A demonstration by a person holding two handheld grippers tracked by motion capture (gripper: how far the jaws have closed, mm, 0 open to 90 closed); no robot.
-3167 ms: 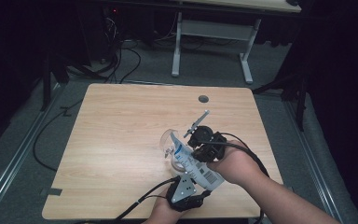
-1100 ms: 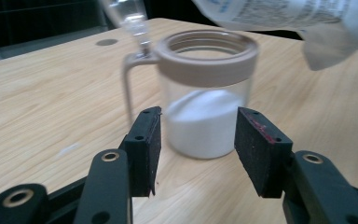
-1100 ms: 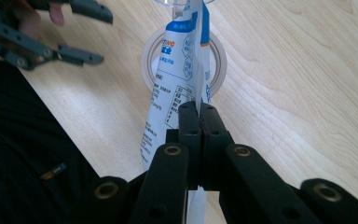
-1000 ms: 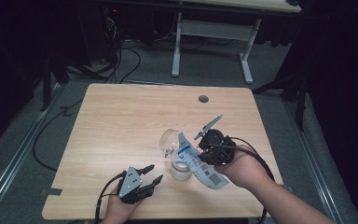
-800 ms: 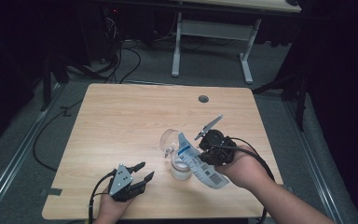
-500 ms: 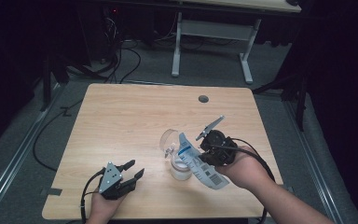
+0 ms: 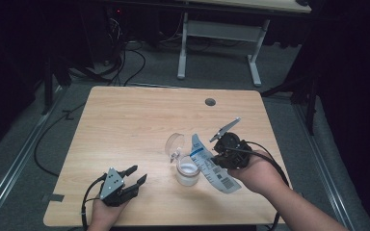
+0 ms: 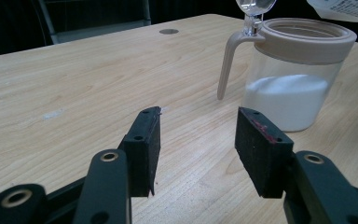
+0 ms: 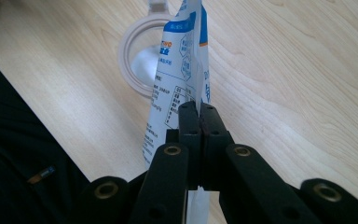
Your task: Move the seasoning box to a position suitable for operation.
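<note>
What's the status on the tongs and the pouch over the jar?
Right tongs shut on pouch, tilted over open jar. Left tongs open, empty, beside jar. White powder in jar, lid flipped up. Nothing blocking.

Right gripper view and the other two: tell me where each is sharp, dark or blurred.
Right gripper view: the tongs and the packet are sharp, the jar behind softer, the lower left black. Left gripper view: the jar is crisp, the near tongs slightly soft. High view: the table is lit, the surrounding floor dark.
</note>
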